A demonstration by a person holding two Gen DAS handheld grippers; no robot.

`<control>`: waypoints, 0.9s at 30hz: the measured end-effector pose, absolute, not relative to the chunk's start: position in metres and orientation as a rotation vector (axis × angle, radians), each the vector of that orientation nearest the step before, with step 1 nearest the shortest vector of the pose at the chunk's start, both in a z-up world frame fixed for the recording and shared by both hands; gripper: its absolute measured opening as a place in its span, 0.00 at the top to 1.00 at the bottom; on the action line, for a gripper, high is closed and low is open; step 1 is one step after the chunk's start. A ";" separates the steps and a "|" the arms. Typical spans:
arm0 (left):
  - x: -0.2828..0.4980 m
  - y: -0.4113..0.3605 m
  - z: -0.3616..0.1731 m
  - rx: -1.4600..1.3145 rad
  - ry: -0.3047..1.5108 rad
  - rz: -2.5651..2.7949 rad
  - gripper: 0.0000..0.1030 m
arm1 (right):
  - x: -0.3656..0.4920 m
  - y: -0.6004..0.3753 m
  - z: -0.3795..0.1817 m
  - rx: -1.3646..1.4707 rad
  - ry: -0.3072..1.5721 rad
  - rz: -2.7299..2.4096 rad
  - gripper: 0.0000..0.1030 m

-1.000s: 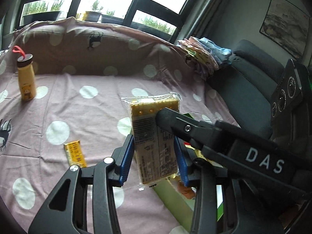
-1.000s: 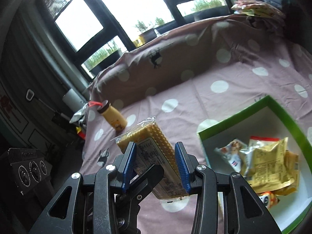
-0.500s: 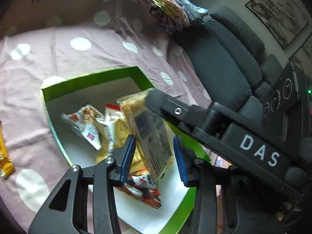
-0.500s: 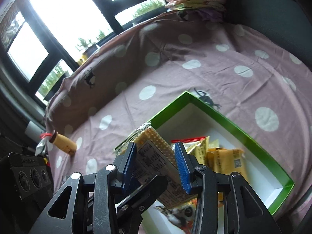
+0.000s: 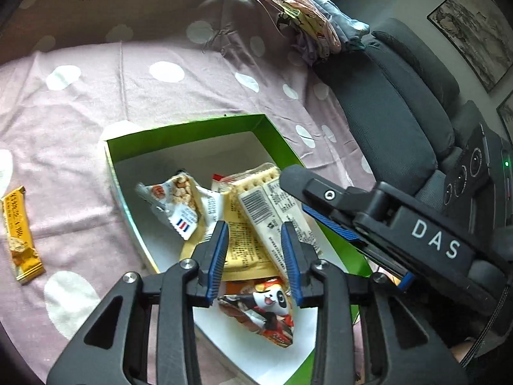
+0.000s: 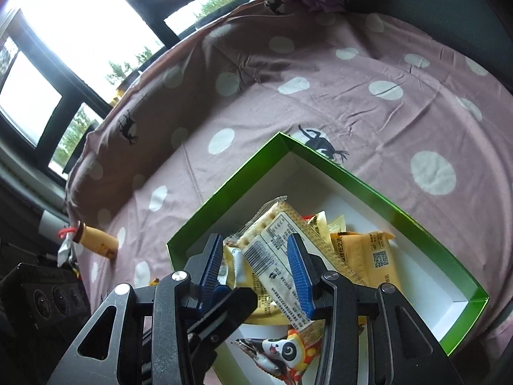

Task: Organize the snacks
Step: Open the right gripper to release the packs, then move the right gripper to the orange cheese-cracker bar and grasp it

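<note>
Right hand-held gripper point(image 6: 256, 266): you have it pinching the cracker pack point(image 6: 279, 256) by its long edges, label side up, nose tilted down into the green box point(image 6: 368, 189). The low tilt looks meant to lay the pack flat on the heap, not drop it. Left hand-held gripper point(image 5: 255, 256): jaws part spread, neither pad seen pressing on anything. The pack's near end runs behind one pad, so you seem to be steadying rather than carrying. Directly beneath both grippers the box already holds a panda packet point(image 5: 266, 308), yellow sachets and a nut bar wrapper, all crowded to the near half. The far half is bare. Out to the left on the spotted cloth point(image 5: 128, 96) lie a yellow bar point(image 5: 21, 234) and, farther off, a small bottle point(image 6: 96, 240), not yet boxed.
</note>
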State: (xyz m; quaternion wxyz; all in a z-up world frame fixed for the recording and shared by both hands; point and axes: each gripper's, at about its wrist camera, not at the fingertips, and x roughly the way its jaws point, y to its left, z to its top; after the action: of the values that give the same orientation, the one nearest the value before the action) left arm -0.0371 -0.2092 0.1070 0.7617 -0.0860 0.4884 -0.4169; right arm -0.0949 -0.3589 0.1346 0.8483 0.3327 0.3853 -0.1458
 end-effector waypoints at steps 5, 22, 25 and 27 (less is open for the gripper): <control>-0.034 -0.170 0.111 -0.110 1.001 -0.744 0.59 | -0.089 -0.350 0.137 0.683 0.813 -0.291 0.57; 0.020 0.019 0.052 -0.317 1.047 -0.183 0.26 | -0.037 -0.266 0.131 0.578 0.862 -0.089 0.31; 0.021 0.018 0.050 -0.327 1.048 -0.201 0.26 | -0.021 -0.241 0.120 0.578 0.899 0.000 0.31; 0.022 0.013 0.049 -0.317 1.049 -0.226 0.26 | -0.010 -0.226 0.111 0.578 0.925 0.056 0.31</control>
State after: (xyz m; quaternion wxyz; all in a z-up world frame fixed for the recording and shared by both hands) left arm 0.0225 0.0127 0.0492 0.8475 -0.1504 0.4976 -0.1073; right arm -0.0100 -0.2262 0.1111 0.8544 0.2750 0.4401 0.0266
